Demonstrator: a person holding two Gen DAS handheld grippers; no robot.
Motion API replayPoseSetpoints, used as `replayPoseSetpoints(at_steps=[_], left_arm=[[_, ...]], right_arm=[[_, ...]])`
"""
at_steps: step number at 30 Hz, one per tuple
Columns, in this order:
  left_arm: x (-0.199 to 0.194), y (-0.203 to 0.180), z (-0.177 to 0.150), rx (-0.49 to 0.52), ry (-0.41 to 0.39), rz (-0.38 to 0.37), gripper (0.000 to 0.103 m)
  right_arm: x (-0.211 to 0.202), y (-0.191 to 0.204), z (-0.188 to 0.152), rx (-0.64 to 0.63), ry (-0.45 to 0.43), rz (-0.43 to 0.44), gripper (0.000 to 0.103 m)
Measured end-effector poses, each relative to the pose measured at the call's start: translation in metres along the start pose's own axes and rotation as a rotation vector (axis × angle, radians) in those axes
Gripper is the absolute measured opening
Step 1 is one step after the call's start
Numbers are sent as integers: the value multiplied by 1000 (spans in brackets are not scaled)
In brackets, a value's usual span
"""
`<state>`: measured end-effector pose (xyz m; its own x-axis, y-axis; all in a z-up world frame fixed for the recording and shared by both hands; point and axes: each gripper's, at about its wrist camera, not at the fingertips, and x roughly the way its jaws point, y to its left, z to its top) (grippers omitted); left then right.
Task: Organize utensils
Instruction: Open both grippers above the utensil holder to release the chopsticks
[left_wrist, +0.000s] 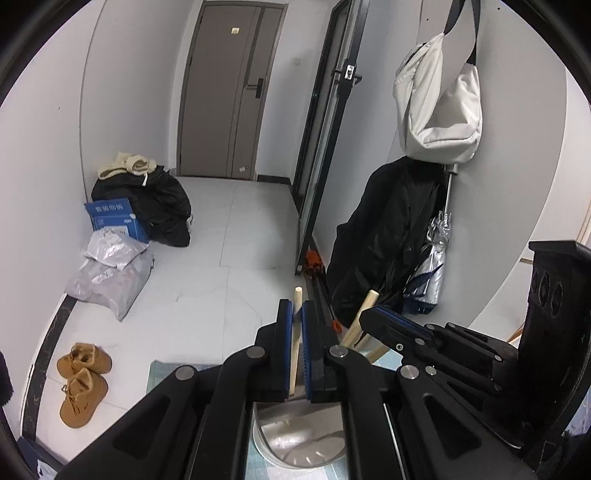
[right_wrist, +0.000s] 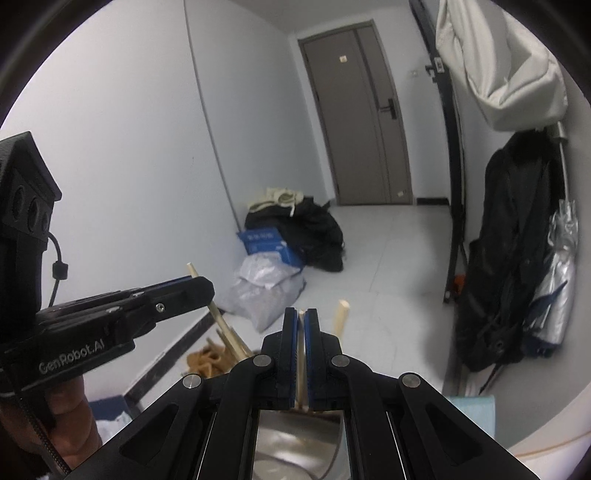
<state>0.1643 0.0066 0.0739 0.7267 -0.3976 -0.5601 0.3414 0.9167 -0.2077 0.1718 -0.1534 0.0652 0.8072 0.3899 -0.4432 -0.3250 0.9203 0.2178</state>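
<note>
Nearest both lenses: shiny round stainless-steel utensil holder, directly below the jaws in each wrist view, standing on a pale blue-green mat on the worktop. Its rim and inner wall show between the linkage arms; the base is mostly hidden.

Left gripper: jaws nearly closed on a pale slim wooden chopstick, blue pads pressing either side. The stick runs roughly upright, top end clear above the fingertips, lower end dropping toward the holder mouth. Whether it touches the bottom cannot be told.

Right gripper: jaws pinched on a second thin light-wood stick, held near vertical over the holder. Only a sliver shows between the pads.

Other pale wooden sticks lean out of the holder, tilted away from the left gripper, passing behind the right gripper in the left view.

Handling judgement:
- Sticks look light, rigid and smooth; little clamping force should be needed, but a round polished shaft may rotate or slide in the pads.
- Best hold is likely mid-shaft to upper third, pads flat across the shaft, so the lower end stays free to enter the holder.
- Steel wall is hard and slick; a released stick would probably slide and settle leaning on the rim.
- Holder seems light enough to tip if a stick levers against its edge.

Background: brown boots on the tiled floor, well apart.
</note>
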Motion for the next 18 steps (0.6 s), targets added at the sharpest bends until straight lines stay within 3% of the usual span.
replayPoseSetpoints(at_steps=[7, 14, 18], left_arm=[[5, 9, -8, -28, 48, -19, 1], [7, 9, -14, -56, 102, -74, 3], [13, 6, -22, -54, 163, -72, 3]], right_arm=[[15, -5, -10, 39, 88, 39, 4], [8, -12, -14, 92, 90, 74, 8], [0, -12, -17, 84, 91, 72, 21]])
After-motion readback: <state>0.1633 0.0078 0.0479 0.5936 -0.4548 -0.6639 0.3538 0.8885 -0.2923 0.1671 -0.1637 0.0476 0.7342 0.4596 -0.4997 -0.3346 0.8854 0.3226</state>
